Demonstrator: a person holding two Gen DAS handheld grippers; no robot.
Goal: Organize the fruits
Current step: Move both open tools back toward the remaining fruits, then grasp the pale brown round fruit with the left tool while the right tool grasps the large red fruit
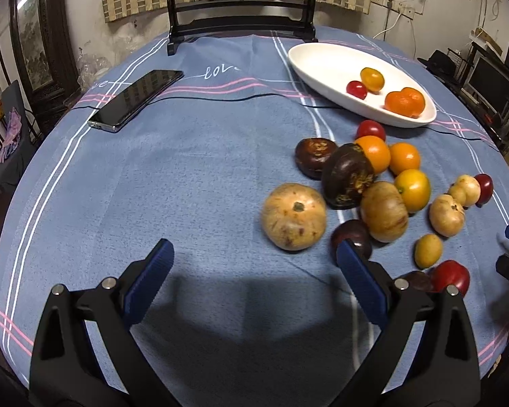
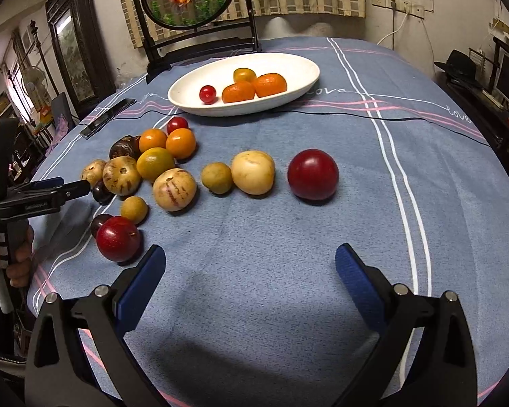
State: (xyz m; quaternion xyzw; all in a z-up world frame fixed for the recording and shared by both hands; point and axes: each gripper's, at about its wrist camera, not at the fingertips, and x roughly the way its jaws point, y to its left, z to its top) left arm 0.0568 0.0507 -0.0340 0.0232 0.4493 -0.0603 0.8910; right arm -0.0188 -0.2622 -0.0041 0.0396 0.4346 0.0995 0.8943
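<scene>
While both are held above the blue-clothed bench (image 2: 254,271), the left hand-held gripper (image 1: 254,264) and the right hand-held gripper (image 2: 251,264) are seen spread wide, nothing between their blue pads. Loose fruits (image 2: 174,189) are clustered on the cloth near a white oval dish (image 2: 186,88), in which two mandarins (image 2: 254,90) and two small tomatoes are already placed. A large red plum (image 2: 313,174) is set apart at the right.

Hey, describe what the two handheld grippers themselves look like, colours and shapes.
Both match: the left gripper and right gripper have black plastic V-shaped arms with silver pivot bolts. Their fingers carry ribbed blue pads. In the right wrist view, the left gripper's black body bears small white lettering, and a bare hand grips its handle.
</scene>
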